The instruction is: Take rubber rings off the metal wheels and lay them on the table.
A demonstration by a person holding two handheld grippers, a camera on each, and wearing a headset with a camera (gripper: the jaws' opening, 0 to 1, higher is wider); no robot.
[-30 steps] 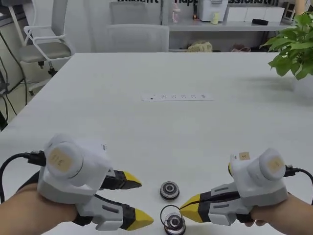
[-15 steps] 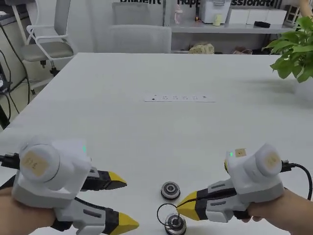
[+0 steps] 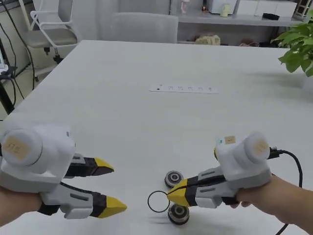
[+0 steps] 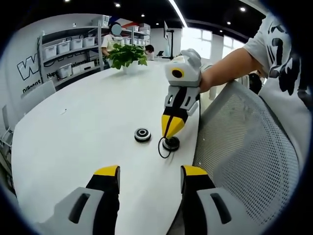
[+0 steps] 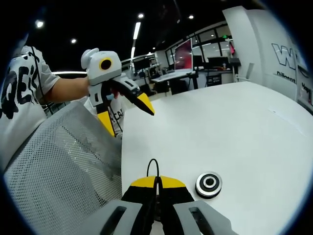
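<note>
At the near edge of the surface [image 3: 146, 122], your right tongs [image 3: 170, 194] are clamped tight on a black rubber ring [image 3: 148, 201], just beside the nearer metal wheel [image 3: 178, 214]. Your left tongs [image 3: 116, 187] gape wide, holding nothing, well left of the ring.

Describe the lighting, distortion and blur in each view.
Head view: even soft light, sharp, faint shadows beside the metal wheels. Left gripper view: fisheye curves the table edge; windows blown out. Right gripper view: same bending, ceiling lights bright against dark, the rubber ring thin but sharp.
</note>
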